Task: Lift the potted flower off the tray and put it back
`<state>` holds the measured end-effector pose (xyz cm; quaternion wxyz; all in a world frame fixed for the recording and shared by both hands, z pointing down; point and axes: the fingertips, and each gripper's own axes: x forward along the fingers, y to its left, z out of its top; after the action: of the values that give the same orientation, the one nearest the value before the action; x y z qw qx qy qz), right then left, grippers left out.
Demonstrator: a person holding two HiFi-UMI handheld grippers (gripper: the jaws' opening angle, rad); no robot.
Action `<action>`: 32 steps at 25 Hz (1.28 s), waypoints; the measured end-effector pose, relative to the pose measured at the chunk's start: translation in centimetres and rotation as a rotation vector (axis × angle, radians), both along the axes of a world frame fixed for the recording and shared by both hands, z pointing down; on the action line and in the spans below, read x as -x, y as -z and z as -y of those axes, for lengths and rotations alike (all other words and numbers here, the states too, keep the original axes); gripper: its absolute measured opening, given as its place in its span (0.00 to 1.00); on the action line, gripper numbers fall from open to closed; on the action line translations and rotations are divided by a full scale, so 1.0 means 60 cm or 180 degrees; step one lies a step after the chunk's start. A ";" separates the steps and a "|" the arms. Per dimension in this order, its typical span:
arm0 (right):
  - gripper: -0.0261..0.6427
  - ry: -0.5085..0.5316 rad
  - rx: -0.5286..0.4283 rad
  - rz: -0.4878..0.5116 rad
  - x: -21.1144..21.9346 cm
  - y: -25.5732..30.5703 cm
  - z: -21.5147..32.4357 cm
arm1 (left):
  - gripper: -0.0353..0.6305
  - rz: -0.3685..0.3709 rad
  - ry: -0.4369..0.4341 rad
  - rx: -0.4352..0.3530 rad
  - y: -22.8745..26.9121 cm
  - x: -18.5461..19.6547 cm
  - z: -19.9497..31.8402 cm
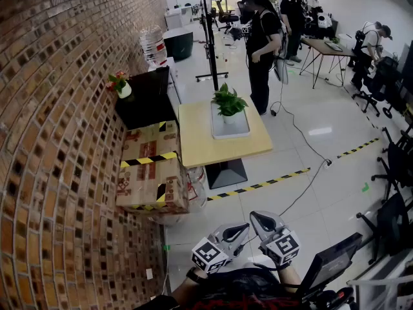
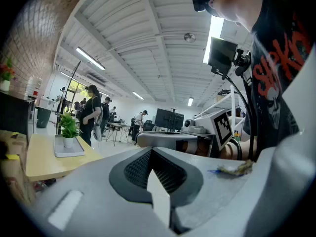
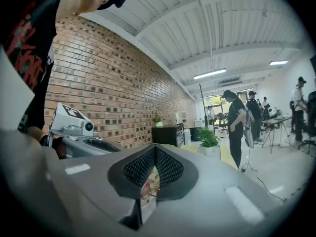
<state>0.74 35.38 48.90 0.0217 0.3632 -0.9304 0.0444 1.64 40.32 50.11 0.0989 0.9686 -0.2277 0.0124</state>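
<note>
Brick wall (image 1: 58, 141) fills the left side of this open workroom as I look down through the head view. Low in that view, close to the body, I see the left gripper (image 1: 240, 227) with its jaws pressed together and empty. The right gripper (image 1: 258, 217) just beside it is likewise closed on nothing. Both point level, well apart from the table (image 1: 219, 148). Between me and that table lies pale floor crossed by a yellow-and-black tape line (image 1: 258, 186). Stacked cardboard boxes (image 1: 151, 173) stand against the table's left edge. On the table top, by its far edge, lies the white tray (image 1: 222, 130), and the potted flower (image 1: 228, 103) stands upright on it. A person (image 1: 261, 50) stands beyond the far right corner.
</note>
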 end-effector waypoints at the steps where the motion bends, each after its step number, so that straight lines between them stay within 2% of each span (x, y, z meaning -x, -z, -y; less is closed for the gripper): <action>1: 0.04 -0.0039 0.0010 -0.0007 0.014 0.002 0.012 | 0.06 -0.0010 0.0041 0.0000 -0.001 0.019 0.016; 7: 0.04 -0.0006 0.0037 -0.0082 0.068 0.005 0.040 | 0.06 -0.0139 0.0276 0.0015 0.001 0.097 0.071; 12: 0.04 -0.0008 0.0132 -0.0056 0.066 -0.003 0.056 | 0.06 -0.0245 0.0391 0.0148 -0.003 0.103 0.071; 18: 0.04 0.0020 0.0140 0.0094 0.068 -0.009 0.107 | 0.06 -0.0095 0.0386 0.0323 -0.022 0.093 0.114; 21: 0.04 -0.0062 0.0239 0.0208 0.026 -0.023 0.129 | 0.06 -0.0024 0.0310 0.0395 -0.024 0.055 0.141; 24: 0.04 -0.0159 0.0279 0.0338 -0.030 -0.032 0.163 | 0.06 0.0097 0.0195 0.0266 -0.017 0.006 0.192; 29: 0.04 -0.0219 0.0388 0.0441 -0.119 -0.055 0.223 | 0.06 0.0115 0.0406 0.0221 0.000 -0.041 0.292; 32: 0.04 -0.0245 0.0282 0.0421 -0.188 -0.045 0.277 | 0.06 0.0133 0.0301 0.0133 0.008 -0.108 0.327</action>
<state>12.01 18.75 51.59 -0.0255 0.3937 -0.9122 0.1103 8.11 20.71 49.65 0.1149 0.9540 -0.2748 0.0328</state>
